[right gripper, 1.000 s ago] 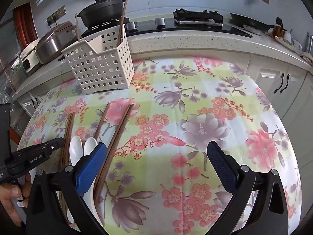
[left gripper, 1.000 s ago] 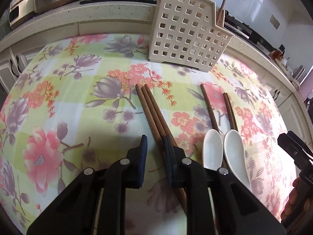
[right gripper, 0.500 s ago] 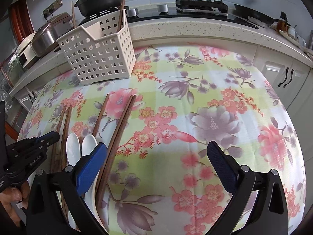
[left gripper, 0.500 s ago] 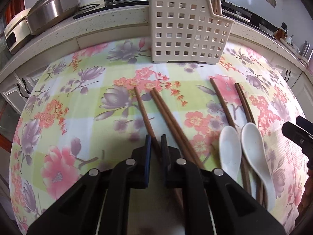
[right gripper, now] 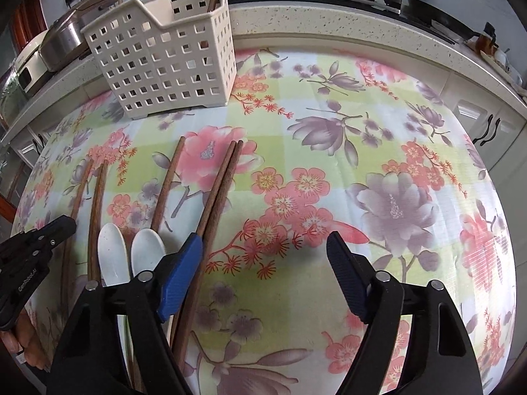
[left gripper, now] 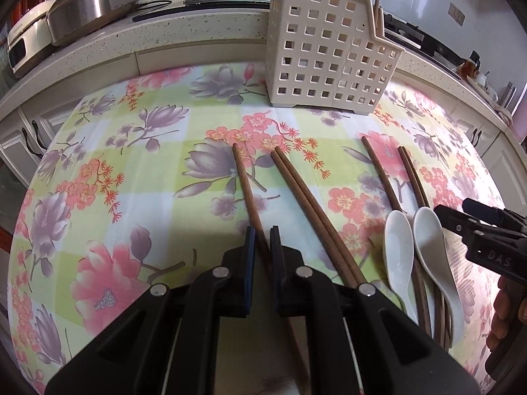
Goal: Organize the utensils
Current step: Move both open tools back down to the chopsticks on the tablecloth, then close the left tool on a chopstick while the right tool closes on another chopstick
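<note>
Single chopstick (left gripper: 245, 181) lies on the table (left gripper: 98, 164), long axis running near-to-far toward the basket (left gripper: 329, 52). Left gripper (left gripper: 260, 247) fingers clamped on its near end. Chopstick pair (right gripper: 220, 191) lies just right of the right gripper's (right gripper: 263, 263) left finger (right gripper: 184, 263); its jaws, just closing, are still apart, nothing gripped. Two spoons (left gripper: 415, 250) sit between the grippers.

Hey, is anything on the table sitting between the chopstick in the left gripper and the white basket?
Nothing visible. The left gripper is shut on one chopstick, and only bare flowered tablecloth lies between its tip and the white basket.
</note>
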`<state>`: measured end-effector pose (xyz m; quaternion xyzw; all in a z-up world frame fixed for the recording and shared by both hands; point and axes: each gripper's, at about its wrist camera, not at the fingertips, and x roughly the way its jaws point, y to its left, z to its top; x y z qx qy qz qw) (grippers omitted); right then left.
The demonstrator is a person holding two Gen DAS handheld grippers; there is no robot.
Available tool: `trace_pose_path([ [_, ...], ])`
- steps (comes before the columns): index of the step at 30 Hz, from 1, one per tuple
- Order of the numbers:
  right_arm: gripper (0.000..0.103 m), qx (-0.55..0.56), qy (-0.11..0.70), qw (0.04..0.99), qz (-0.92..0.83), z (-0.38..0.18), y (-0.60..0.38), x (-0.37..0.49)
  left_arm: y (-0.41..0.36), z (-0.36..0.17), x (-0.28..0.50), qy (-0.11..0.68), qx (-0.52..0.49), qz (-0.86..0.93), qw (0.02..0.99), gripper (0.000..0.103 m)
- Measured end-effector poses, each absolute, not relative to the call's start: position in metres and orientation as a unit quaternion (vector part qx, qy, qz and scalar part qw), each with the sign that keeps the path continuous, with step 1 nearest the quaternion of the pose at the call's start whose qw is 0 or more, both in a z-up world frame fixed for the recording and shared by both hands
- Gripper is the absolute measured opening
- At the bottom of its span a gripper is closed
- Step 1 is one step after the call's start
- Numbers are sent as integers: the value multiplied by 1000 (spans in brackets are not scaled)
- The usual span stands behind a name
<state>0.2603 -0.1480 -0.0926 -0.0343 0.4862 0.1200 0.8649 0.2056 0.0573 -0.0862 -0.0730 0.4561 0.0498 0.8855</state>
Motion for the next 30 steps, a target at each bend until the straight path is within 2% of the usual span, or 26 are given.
trace_pose_path([
  [8, 66, -44, 488, 863, 119, -91, -138, 262, 63, -86, 204, 454, -80, 45, 886, 9],
  [10, 59, -44, 489, 863, 117, -90, -140, 263, 64, -85, 204, 454, -80, 46, 886, 9],
  [16, 52, -59, 490, 863, 110, -93, -139, 260, 67, -85, 205, 455, -74, 59, 886, 9],
  [20, 51, -58, 485, 865, 115, -94, -136, 262, 63, -85, 206, 457, -59, 66, 885, 9],
  [26, 27, -65, 470, 869, 138, -93, -126, 255, 61, -85, 212, 463, -46, 70, 882, 9],
  [28, 14, -64, 468, 870, 140, -92, -127, 255, 63, -86, 214, 463, -52, 67, 882, 9],
  [30, 14, -56, 467, 871, 141, -91, -130, 256, 65, -85, 214, 463, -57, 65, 882, 8],
])
